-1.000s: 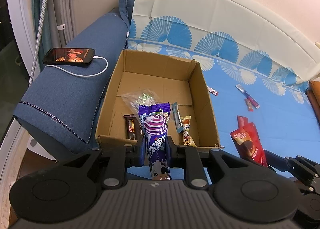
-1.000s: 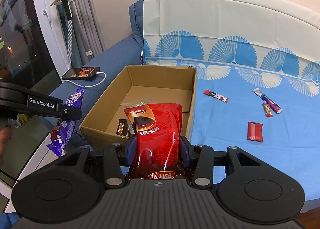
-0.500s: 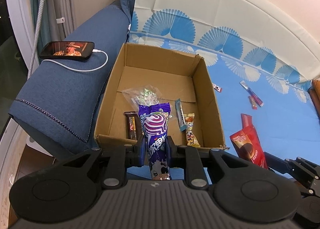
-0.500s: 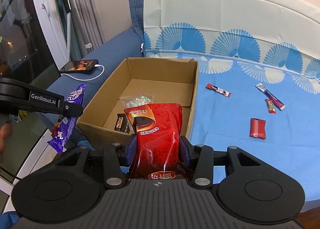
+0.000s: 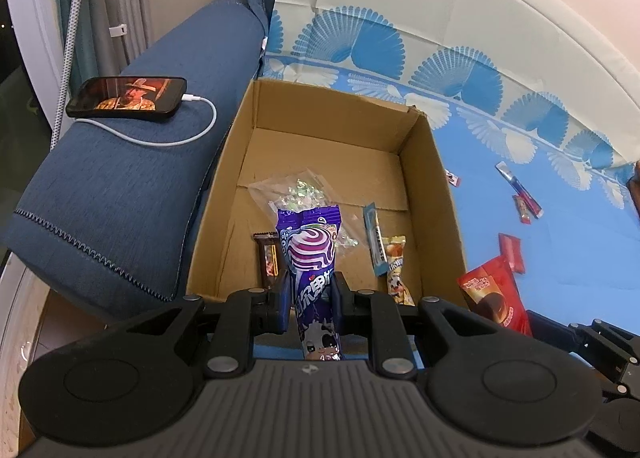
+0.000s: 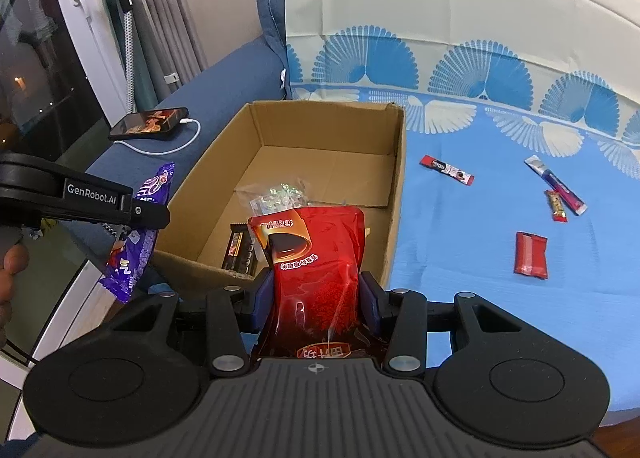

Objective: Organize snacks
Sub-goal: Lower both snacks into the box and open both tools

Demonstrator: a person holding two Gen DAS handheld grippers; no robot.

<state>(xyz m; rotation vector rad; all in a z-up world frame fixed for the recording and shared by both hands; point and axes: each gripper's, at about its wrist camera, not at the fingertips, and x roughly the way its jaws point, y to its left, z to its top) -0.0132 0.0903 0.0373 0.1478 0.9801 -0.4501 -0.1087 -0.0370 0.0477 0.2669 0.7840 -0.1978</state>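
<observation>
Left gripper (image 5: 311, 292) clamped on purple snack packet (image 5: 310, 254), right gripper (image 6: 316, 298) clamped on red pouch (image 6: 316, 258), both near the cardboard box (image 6: 396, 194) front rim, loose snacks on the bed (image 6: 480, 258).

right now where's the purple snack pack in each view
Left wrist view: purple snack pack stands bottom centre, clamped in the left gripper, in front of the cardboard box.
Right wrist view: the same pack hangs at the left edge, held by the left gripper, left of the box.
Shared landmark: the phone on the blue armrest.
</observation>
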